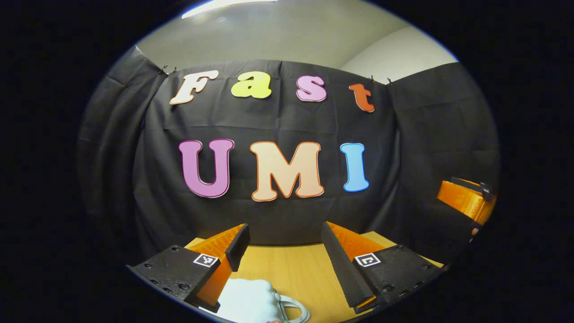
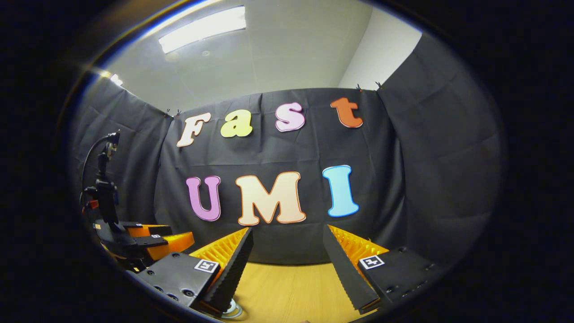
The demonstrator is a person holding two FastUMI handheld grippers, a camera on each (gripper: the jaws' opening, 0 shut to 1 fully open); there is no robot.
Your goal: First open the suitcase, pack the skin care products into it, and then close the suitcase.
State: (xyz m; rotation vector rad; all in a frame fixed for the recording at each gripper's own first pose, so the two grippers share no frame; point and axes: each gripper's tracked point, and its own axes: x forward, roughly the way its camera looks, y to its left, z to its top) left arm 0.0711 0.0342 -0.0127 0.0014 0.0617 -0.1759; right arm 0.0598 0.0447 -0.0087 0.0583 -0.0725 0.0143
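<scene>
left gripper (image 1: 287,251) fingers stood apart, holding nothing | right gripper (image 2: 287,264) the same | pale suitcase (image 1: 249,300) lay on the table (image 1: 296,269) below left gripper | shell probably stiff, smooth, light; best taken by handle (image 1: 293,307)

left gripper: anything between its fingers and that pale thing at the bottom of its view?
Nothing visible. The left gripper is open, raised over the wooden table. The pale blue object with a looped handle, possibly the suitcase, lies right below and just inside its left-hand finger. The gap holds bare tabletop; the object's near part is cut off.
</scene>
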